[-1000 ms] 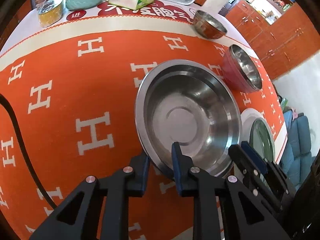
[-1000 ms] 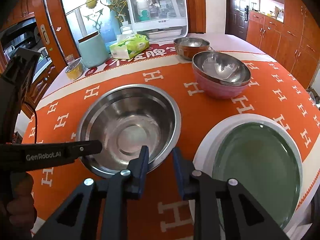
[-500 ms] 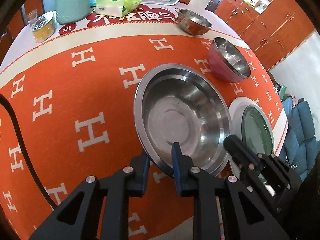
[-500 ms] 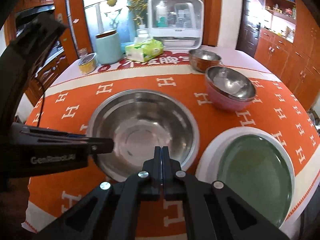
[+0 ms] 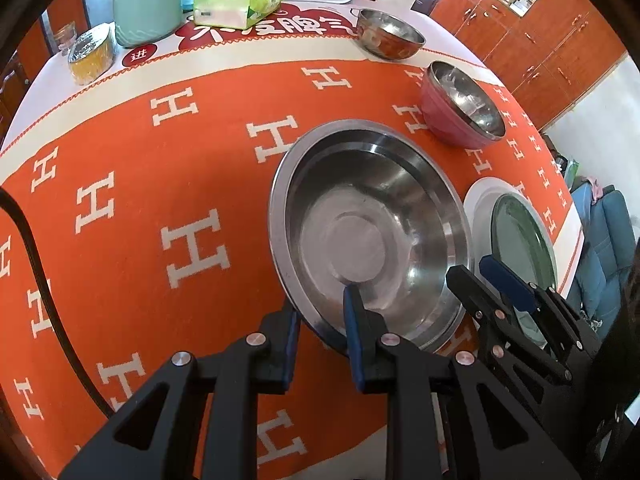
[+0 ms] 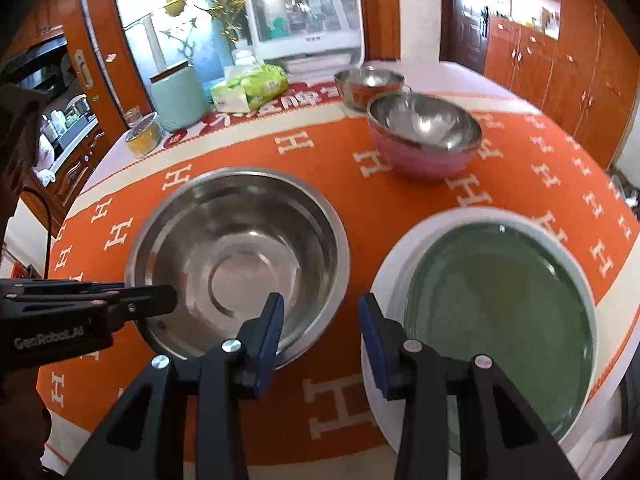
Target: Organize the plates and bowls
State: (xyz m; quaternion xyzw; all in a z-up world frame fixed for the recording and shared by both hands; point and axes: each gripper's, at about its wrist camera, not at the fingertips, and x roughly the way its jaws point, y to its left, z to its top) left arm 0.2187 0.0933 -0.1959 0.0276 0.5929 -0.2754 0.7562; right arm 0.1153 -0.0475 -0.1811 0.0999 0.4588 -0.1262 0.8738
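Three steel bowls (image 6: 240, 256), one green plate (image 6: 500, 312), one white plate (image 6: 384, 264)

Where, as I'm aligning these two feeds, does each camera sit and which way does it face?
Left wrist: on the left hand-held gripper, angled down at the large steel bowl, clamped on its near rim; right hand-held gripper at right.
Right wrist: on the right hand-held gripper, jaws opening empty, facing down between bowl and green plate; left hand-held gripper at left.
Shared: bowl, plate, pink bowl.
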